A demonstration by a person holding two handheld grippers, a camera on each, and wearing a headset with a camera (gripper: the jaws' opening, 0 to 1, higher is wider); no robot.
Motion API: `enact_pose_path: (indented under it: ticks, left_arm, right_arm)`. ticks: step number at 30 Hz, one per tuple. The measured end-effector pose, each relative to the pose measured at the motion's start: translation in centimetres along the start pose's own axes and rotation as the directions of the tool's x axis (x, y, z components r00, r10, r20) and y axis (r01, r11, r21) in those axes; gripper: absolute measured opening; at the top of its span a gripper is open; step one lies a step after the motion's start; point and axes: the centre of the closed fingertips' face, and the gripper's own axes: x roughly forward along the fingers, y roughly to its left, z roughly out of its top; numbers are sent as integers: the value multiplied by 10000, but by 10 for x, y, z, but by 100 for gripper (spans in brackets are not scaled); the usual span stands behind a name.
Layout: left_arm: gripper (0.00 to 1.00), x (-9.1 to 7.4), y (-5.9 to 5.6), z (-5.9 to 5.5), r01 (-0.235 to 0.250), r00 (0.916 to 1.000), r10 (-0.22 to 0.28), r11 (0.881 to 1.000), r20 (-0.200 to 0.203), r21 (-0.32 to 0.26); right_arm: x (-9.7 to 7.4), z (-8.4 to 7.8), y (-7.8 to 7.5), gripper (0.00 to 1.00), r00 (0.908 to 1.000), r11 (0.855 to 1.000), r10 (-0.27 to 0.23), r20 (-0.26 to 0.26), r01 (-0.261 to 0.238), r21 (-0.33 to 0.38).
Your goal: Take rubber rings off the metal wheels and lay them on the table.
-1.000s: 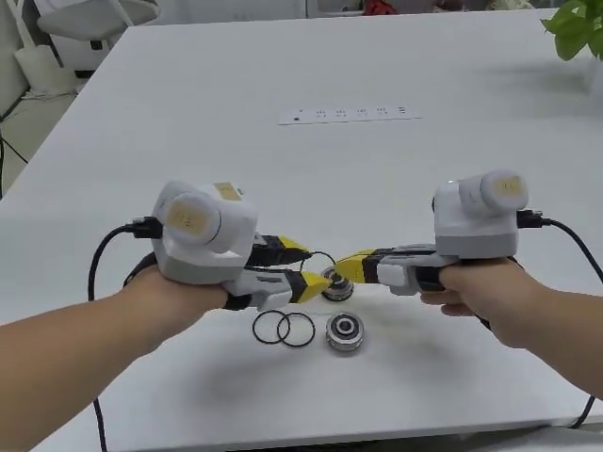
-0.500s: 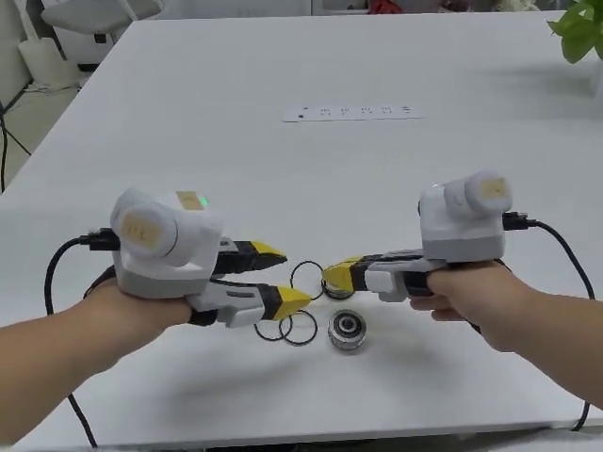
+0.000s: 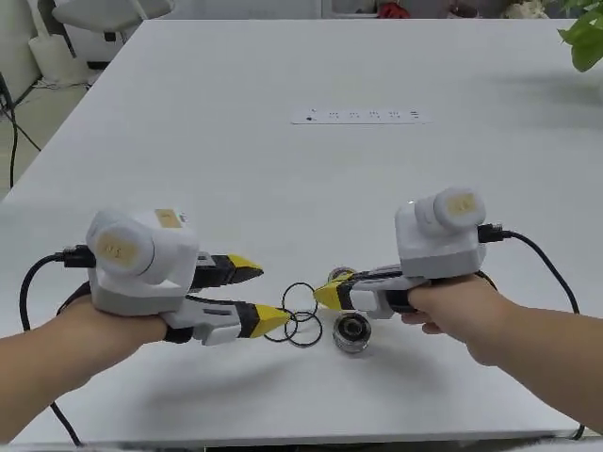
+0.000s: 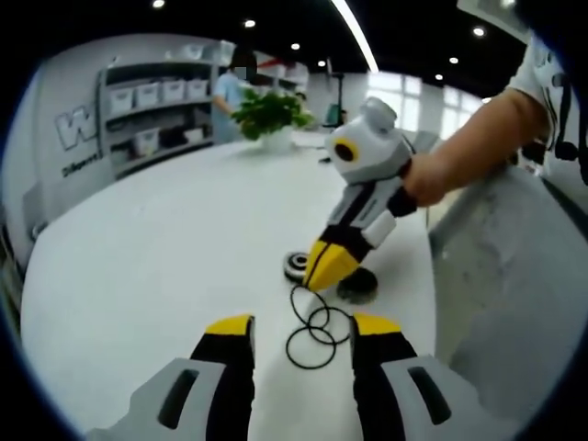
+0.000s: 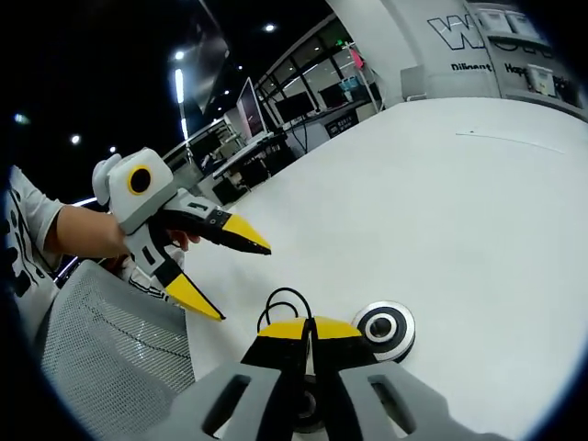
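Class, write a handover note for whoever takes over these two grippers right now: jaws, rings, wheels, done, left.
Left gripper: jaws open, empty, beside the rings.
Right gripper: jaws shut on a rubber ring, low over the table.
Two loose rings lie overlapping on the table; two metal wheels sit next to them.
Done: two rings laid down.
Left: lay down the held ring; whether either wheel carries another is unclear.

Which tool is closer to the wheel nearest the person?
Right. The right tool, pinching a rubber ring, sits by the wheel; the left tool is farther, beyond the loose rings.
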Motion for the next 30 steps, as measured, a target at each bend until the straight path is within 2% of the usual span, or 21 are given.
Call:
enact_pose_path:
  ticks: [5,15,30]
  left_arm:
    - [42,-2,1,-3,-79,10000,79,9999,-57,-83]
    - [42,-1,-2,-4,-63,9999,62,9999,-115,-82]
    - [42,0,2,-2,-118,9999,117,9999,-120,-105]
  right_arm:
    - [2,-2,-5,0,9997,9996,-244,-91,245,127]
    - [4,1,0,0,9999,9999,-161,47,161,-26]
    - [-1,7,1,4,9997,10000,-40,258,39,12]
